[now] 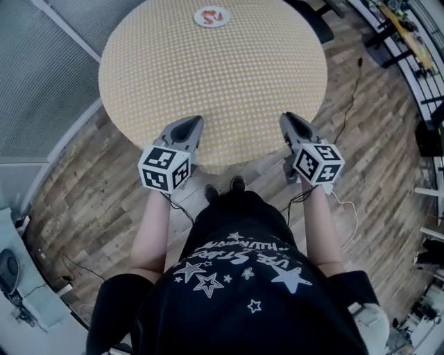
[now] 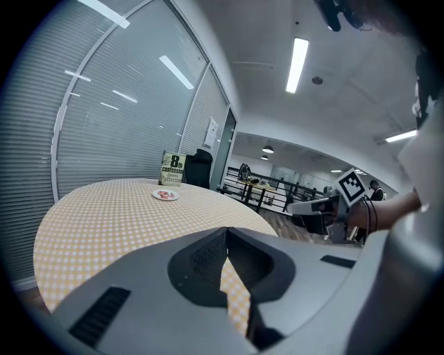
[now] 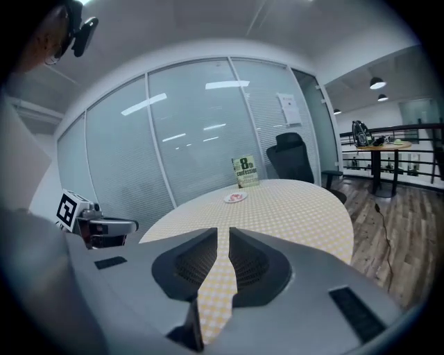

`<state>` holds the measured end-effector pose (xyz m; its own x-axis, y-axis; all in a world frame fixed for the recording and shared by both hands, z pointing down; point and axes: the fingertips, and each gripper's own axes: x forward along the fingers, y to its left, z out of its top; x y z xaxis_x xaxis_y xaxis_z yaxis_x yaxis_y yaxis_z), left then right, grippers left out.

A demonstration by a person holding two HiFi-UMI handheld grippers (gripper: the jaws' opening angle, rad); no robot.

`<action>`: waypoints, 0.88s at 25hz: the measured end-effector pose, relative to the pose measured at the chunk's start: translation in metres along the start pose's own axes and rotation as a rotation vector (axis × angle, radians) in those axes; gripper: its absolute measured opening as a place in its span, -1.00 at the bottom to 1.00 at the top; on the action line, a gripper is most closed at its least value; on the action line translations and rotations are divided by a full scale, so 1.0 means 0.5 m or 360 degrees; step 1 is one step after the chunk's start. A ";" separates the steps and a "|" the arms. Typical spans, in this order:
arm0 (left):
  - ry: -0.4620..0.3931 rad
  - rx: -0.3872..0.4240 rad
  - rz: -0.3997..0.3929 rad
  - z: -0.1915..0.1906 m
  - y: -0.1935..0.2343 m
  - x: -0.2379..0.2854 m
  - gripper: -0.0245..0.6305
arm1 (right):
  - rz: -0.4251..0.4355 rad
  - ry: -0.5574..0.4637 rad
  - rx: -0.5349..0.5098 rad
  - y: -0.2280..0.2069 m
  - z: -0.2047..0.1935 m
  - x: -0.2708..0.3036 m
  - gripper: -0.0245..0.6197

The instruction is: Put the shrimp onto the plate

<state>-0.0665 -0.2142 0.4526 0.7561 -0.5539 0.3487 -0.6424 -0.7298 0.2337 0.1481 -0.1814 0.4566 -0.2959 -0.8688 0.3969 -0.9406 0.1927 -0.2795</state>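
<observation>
A small white plate (image 1: 212, 16) with red shrimp (image 1: 214, 14) lying on it sits at the far edge of the round table (image 1: 208, 83), which has a yellow checked cloth. The same plate (image 2: 165, 195) (image 3: 235, 197) shows small and distant in both gripper views. My left gripper (image 1: 196, 121) (image 2: 225, 230) hangs over the table's near edge, shut and empty. At the near right edge, my right gripper (image 1: 286, 118) (image 3: 222, 231) is level with it. Its jaws are shut to a thin slit, with nothing between them.
A green-and-white book (image 2: 172, 168) (image 3: 244, 171) stands upright just beyond the plate. A black chair (image 3: 295, 156) is behind the table. A blinded glass wall (image 1: 41, 62) curves along the left. A cable (image 1: 350, 97) lies on the wood floor at the right. My feet (image 1: 222, 188) touch the table's near edge.
</observation>
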 end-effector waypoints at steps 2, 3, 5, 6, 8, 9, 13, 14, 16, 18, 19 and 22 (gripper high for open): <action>0.0008 0.0014 -0.0010 -0.007 -0.019 -0.005 -0.91 | -0.0025 -0.0052 0.0035 -0.014 -0.004 -0.038 -0.72; 0.0013 0.0022 -0.0013 -0.010 -0.029 -0.007 -0.91 | -0.0032 -0.0063 0.0053 -0.021 -0.008 -0.053 -0.72; 0.0021 0.0035 -0.0011 -0.013 -0.051 -0.008 -0.91 | -0.0033 -0.0075 0.0078 -0.037 -0.014 -0.076 -0.72; 0.0023 0.0040 -0.0005 -0.015 -0.063 -0.009 -0.91 | -0.0030 -0.0081 0.0083 -0.045 -0.016 -0.086 -0.72; 0.0030 0.0052 0.0015 -0.020 -0.091 -0.018 -0.91 | -0.0019 -0.0093 0.0094 -0.059 -0.023 -0.107 -0.72; 0.0038 0.0058 0.0027 -0.025 -0.108 -0.024 -0.91 | -0.0011 -0.0101 0.0105 -0.065 -0.029 -0.121 -0.72; 0.0034 0.0056 0.0075 -0.040 -0.186 -0.049 -0.91 | 0.0040 -0.0114 0.0145 -0.079 -0.056 -0.192 -0.72; 0.0021 0.0057 0.0088 -0.042 -0.206 -0.056 -0.91 | 0.0060 -0.0112 0.0144 -0.080 -0.065 -0.208 -0.72; 0.0002 0.0071 0.0125 -0.050 -0.248 -0.070 -0.91 | 0.0100 -0.0109 0.0140 -0.085 -0.085 -0.238 -0.72; -0.0002 0.0087 0.0175 -0.065 -0.291 -0.089 -0.91 | 0.0152 -0.0104 0.0143 -0.089 -0.107 -0.271 -0.72; 0.0000 0.0089 0.0200 -0.075 -0.313 -0.101 -0.91 | 0.0180 -0.0098 0.0143 -0.088 -0.118 -0.288 -0.72; 0.0003 0.0075 0.0263 -0.101 -0.363 -0.127 -0.91 | 0.0237 -0.0073 0.0128 -0.089 -0.146 -0.324 -0.72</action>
<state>-0.0044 -0.0263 0.4337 0.6405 -0.6669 0.3808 -0.7512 -0.6471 0.1303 0.2259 -0.0158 0.4687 -0.4211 -0.8538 0.3061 -0.8701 0.2850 -0.4022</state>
